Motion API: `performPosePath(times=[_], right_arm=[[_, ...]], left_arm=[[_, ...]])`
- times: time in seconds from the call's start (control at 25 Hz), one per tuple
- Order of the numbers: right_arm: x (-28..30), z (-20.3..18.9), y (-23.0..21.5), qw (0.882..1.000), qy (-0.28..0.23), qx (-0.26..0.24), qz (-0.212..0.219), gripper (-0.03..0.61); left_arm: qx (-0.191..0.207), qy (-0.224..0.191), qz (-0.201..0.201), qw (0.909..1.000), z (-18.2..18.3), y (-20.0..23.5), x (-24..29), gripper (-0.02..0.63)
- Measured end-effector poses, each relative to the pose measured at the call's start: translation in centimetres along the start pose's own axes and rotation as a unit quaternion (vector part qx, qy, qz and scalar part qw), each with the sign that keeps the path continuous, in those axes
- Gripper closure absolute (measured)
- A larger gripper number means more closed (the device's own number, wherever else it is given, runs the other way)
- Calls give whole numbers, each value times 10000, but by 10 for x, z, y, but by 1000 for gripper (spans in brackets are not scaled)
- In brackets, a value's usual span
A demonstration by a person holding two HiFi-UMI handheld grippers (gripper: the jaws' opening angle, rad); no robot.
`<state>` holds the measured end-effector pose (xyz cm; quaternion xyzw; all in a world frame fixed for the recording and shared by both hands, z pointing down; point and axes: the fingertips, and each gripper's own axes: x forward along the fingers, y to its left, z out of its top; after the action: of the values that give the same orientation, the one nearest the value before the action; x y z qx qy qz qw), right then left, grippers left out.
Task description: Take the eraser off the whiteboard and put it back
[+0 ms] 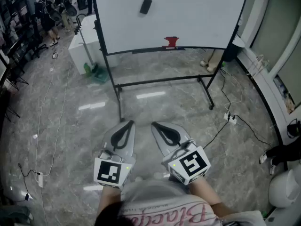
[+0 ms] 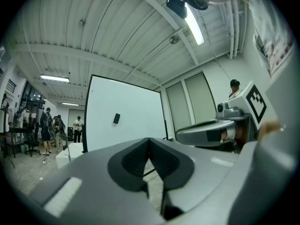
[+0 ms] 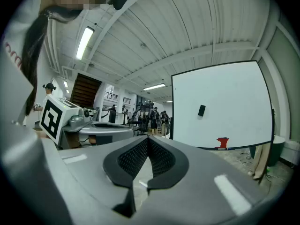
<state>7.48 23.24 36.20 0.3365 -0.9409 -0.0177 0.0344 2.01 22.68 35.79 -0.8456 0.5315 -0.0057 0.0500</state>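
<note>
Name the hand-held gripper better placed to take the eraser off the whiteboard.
Left, narrowly. The left hand-held gripper and right hand-held gripper are both shut, side by side, far from the whiteboard. The eraser sits nearer the centre of the left gripper view than of the right one.

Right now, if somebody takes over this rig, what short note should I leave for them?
Left tool: shut, empty, pointing toward the board.
Right tool: shut, empty, close beside it.
Eraser: stuck on the upper part of the whiteboard, far ahead across the floor.
Done: apparently nothing; neither tool is near the eraser.
Left: approach, take the eraser off, then put it back on the whiteboard.
</note>
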Motion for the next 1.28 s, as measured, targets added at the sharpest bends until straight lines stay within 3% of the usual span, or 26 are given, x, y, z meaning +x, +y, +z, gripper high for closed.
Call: performPosePath(times=[0.44, 0.76, 0.92, 1.28], right_arm=[[-17, -10, -25, 9999, 89, 0, -113, 580], [-21, -18, -38, 9993, -45, 369, 43, 578], [-15, -26, -46, 9996, 101, 274, 62, 578], [43, -30, -95, 9991, 254, 306, -151, 578]], left_arm=[[-58, 55, -106, 9999, -10, -21, 19, 617], [-224, 222, 41, 9995, -29, -26, 23, 617], [-424, 232, 73, 9988, -37, -17, 35, 617], [-259, 202, -271, 9991, -36, 28, 103, 617]])
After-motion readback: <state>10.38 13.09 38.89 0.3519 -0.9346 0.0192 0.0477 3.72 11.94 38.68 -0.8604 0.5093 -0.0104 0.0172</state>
